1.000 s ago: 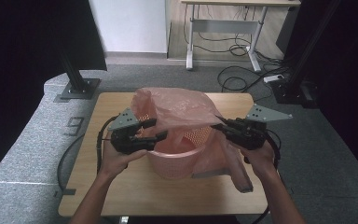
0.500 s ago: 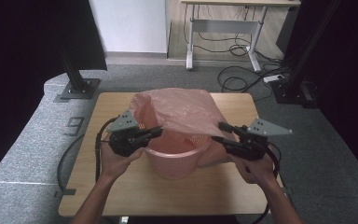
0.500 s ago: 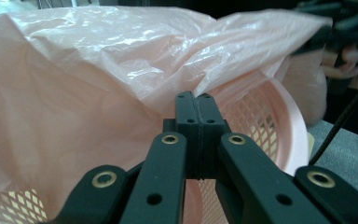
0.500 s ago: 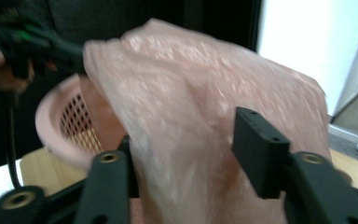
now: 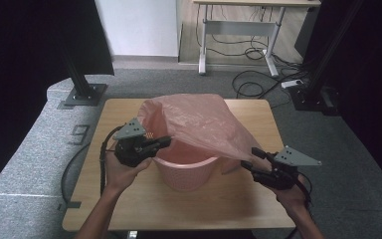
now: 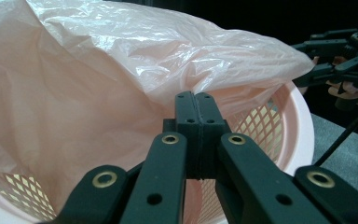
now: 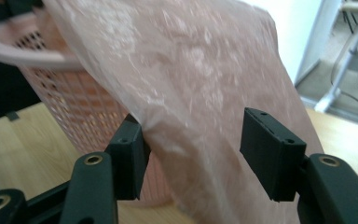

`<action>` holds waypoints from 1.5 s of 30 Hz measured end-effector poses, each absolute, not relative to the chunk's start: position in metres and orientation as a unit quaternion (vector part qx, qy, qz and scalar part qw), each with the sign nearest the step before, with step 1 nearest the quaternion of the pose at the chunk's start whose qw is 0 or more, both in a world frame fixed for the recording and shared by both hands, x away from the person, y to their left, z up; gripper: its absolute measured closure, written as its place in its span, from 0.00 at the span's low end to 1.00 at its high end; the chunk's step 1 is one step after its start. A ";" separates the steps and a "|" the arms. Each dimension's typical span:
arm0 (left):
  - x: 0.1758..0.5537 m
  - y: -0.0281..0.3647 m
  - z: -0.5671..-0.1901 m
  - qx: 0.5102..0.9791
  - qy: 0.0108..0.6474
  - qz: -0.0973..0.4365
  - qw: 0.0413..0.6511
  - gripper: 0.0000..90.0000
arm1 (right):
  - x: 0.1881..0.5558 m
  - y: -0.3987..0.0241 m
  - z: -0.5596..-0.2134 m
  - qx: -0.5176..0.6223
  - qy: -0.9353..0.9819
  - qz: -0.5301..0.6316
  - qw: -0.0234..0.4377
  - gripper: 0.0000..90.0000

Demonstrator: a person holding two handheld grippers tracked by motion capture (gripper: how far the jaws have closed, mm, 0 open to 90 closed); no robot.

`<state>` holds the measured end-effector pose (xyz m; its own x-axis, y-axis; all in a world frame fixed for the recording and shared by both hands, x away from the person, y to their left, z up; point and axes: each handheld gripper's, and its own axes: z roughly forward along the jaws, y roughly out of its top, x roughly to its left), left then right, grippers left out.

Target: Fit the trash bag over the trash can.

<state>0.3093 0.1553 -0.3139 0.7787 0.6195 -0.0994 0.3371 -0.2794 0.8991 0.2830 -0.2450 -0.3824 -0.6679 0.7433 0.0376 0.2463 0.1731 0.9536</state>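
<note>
A pink mesh basket stands mid-table with a pink plastic bag billowing over it and draping down its right side. My left gripper is at the basket's left rim. In the left gripper view its jaws are pressed together with the bag's film at their tips. My right gripper sits low, to the right of the basket. Its jaws have just been opening, and they now stand apart with the hanging bag loose between the pads.
The wooden table has bare room in front of and to the right of the basket. Grey carpet surrounds it. Black stand bases and a white desk frame with cables stand beyond the far edge.
The left jaws closed at the basket's left rim. The right gripper opened, sank down and to the right, and the bag now droops over the basket's right side.
</note>
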 end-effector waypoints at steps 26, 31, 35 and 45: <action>0.310 0.146 -0.305 0.773 0.265 0.175 0.550 0.45 | 0.284 -0.238 -0.313 0.251 0.726 0.586 0.257 0.97; 0.319 0.147 -0.308 0.773 0.280 0.170 0.544 0.37 | 0.290 -0.227 -0.302 0.240 0.725 0.597 0.245 0.97; 0.326 0.148 -0.310 0.774 0.291 0.166 0.537 0.35 | 0.293 -0.218 -0.297 0.233 0.727 0.599 0.241 0.97; 0.337 0.144 -0.309 0.786 0.311 0.165 0.508 0.85 | 0.298 -0.209 -0.295 0.226 0.725 0.609 0.229 0.97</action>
